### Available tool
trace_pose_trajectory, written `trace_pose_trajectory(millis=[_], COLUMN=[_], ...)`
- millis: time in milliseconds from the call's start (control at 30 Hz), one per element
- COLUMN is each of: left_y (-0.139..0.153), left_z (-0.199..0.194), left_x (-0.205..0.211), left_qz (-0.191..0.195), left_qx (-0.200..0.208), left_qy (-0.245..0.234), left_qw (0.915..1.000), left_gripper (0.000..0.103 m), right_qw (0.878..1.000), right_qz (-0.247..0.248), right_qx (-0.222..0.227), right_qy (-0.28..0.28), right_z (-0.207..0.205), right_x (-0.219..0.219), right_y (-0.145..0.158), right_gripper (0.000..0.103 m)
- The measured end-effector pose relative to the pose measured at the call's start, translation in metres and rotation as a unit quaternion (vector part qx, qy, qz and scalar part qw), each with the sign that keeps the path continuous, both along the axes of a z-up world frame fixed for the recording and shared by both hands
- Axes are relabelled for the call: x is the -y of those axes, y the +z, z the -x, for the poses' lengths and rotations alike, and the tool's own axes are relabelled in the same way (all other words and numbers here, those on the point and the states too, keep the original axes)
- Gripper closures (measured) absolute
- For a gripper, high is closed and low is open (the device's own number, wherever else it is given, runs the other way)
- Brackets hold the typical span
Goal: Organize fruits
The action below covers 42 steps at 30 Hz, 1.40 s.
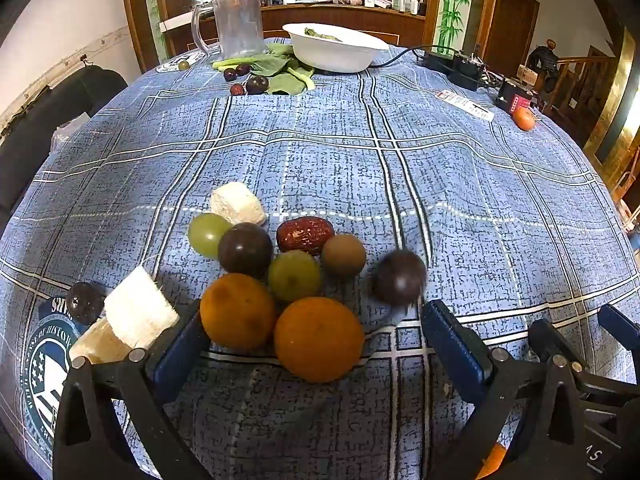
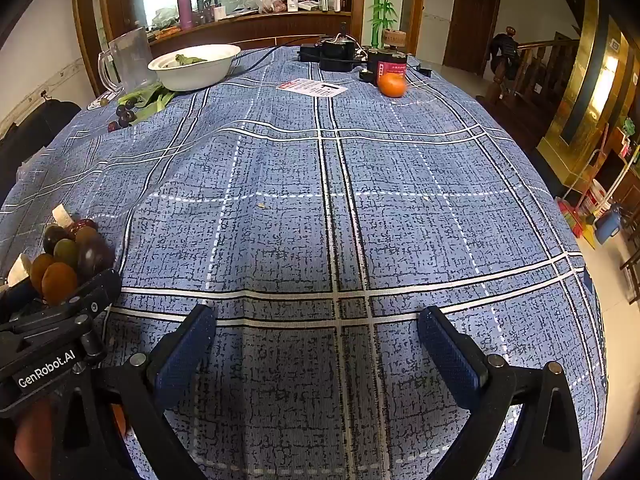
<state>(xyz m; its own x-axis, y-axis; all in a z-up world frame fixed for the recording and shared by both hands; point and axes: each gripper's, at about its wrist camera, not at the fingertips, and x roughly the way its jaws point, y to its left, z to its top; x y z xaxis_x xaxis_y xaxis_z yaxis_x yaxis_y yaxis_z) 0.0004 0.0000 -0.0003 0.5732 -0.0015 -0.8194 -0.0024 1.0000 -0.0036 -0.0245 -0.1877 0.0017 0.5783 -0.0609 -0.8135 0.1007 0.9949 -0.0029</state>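
Fruit cluster (image 1: pixel 280 276) gathered on the desk (image 1: pixel 360 168); stray orange (image 2: pixel 393 85) and far plums (image 1: pixel 250 80) remain. Left gripper (image 1: pixel 312 344) and right gripper (image 2: pixel 316 344) both gape empty.

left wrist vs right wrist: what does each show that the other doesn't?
Left wrist only: the open left gripper around two oranges, and a blurred dark plum.
Right wrist only: the open right gripper over bare tablecloth, nothing between its fingers.
Both: the fruit pile, white bowl, clear pitcher, and far orange.
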Motion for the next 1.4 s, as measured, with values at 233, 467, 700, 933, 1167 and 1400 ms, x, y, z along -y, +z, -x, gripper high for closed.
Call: trace_pose_trajectory(millis=[233, 467, 700, 933, 1167, 1400], left_y=[-0.0001, 0.0, 0.0, 0.0, 0.0, 0.0005], left_z=[0.0002, 0.0002, 0.0002, 0.0002, 0.0002, -0.0007], left_x=[0.0, 0.0001, 0.0, 0.0001, 0.0001, -0.0004], left_qz=[0.0, 0.0, 0.0, 0.0, -0.001, -0.001], left_qx=[0.001, 0.001, 0.001, 0.001, 0.001, -0.018], left_qy=[0.0, 0.0, 0.0, 0.0, -0.001, -0.035], left_qw=[1.0, 1.0, 1.0, 1.0, 1.0, 0.9992], left_gripper=[0.0, 0.0, 0.0, 0.0, 0.0, 0.0], right_qw=[1.0, 1.0, 1.0, 1.0, 1.0, 1.0], right_qz=[0.0, 0.0, 0.0, 0.0, 0.0, -0.009], right_qx=[0.0, 0.0, -0.001, -0.001, -0.001, -0.015], right_qy=[0.0, 0.0, 0.0, 0.0, 0.0, -0.008], right_z=[0.0005, 0.0003, 0.0, 0.0003, 0.0001, -0.0034], right_x=[0.0003, 0.0002, 0.0001, 0.0004, -0.0001, 0.001], right_y=[0.0002, -0.0001, -0.0003, -0.0003, -0.0002, -0.0006], right_gripper=[0.001, 0.001, 0.001, 0.001, 0.001, 0.001])
